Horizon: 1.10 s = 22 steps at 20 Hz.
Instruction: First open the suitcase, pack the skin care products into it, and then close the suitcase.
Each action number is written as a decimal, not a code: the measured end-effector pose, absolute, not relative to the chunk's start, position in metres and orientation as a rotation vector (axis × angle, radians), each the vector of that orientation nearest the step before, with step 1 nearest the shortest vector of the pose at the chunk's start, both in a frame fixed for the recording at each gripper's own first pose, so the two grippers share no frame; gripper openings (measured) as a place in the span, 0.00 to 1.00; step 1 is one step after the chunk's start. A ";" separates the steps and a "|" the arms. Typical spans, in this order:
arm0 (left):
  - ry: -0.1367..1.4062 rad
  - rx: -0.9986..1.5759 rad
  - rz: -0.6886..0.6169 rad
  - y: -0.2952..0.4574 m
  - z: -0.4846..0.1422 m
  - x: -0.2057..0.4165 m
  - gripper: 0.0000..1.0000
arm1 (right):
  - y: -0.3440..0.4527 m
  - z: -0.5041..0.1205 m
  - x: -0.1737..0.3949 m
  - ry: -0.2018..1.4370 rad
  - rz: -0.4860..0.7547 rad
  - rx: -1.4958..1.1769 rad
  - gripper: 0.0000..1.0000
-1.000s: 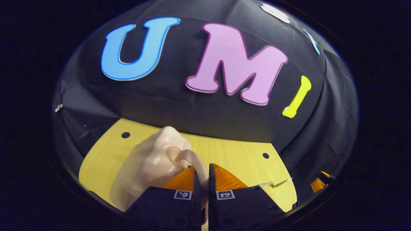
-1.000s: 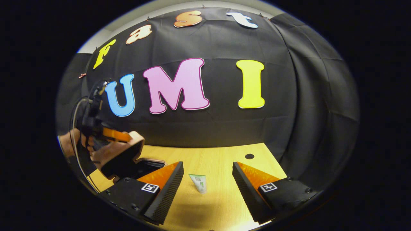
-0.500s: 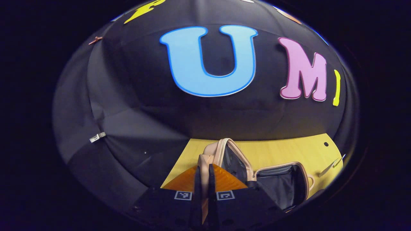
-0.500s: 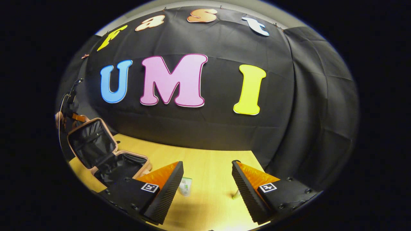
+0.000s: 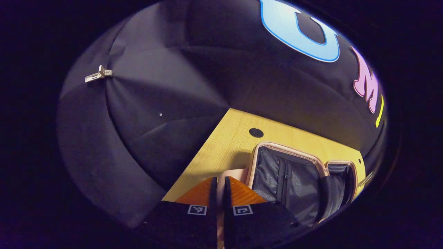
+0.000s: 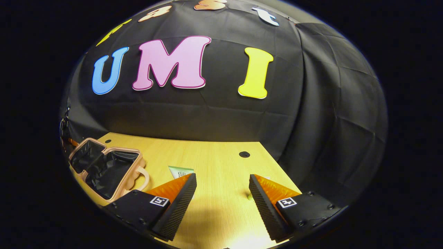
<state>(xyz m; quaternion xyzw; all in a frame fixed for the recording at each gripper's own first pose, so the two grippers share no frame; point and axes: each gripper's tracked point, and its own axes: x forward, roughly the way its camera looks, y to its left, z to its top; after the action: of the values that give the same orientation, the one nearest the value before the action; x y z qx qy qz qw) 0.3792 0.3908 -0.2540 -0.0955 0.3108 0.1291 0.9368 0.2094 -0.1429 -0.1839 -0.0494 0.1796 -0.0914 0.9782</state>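
Note:
The pink suitcase (image 6: 104, 166) lies open on the wooden table (image 6: 214, 155), both dark-lined halves facing up, its handle toward me. In the left gripper view the lid half (image 5: 287, 176) lies nearly flat just right of my left gripper (image 5: 218, 185), which is shut on the lid's pink edge. My right gripper (image 6: 221, 193) hangs open over the table, right of the suitcase. A white and green skin care tube (image 6: 180, 170) lies just beyond its left finger, partly hidden by it. A small pale green item (image 6: 249, 196) peeks out beside its right finger.
The black cloth wall closes off the table at the back and on both sides. Round holes (image 6: 244, 154) (image 5: 256, 132) sit in the tabletop near the back. The table's left edge runs close beside the suitcase lid.
The left gripper swung the lid out and down from upright to nearly flat. The right gripper moved back and right, so the tube now lies by its left finger.

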 end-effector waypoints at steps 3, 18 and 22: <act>0.623 -0.100 0.382 0.412 -0.245 0.366 0.37 | -0.143 -0.173 0.204 0.339 -0.185 -0.123 0.97; 0.152 -0.066 0.163 0.050 -0.038 0.254 0.98 | -0.194 -0.139 0.184 0.297 -0.162 -0.097 0.97; 0.106 -0.062 0.041 -0.078 -0.050 0.258 0.97 | -0.210 -0.150 0.183 0.313 -0.179 -0.054 0.97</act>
<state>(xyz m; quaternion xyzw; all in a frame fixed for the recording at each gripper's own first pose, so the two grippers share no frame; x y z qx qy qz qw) 0.2583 -0.0775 -0.0500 -0.0309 0.0530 0.0206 0.9979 0.1826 -0.2097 -0.1496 -0.0268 0.1556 -0.0892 0.9834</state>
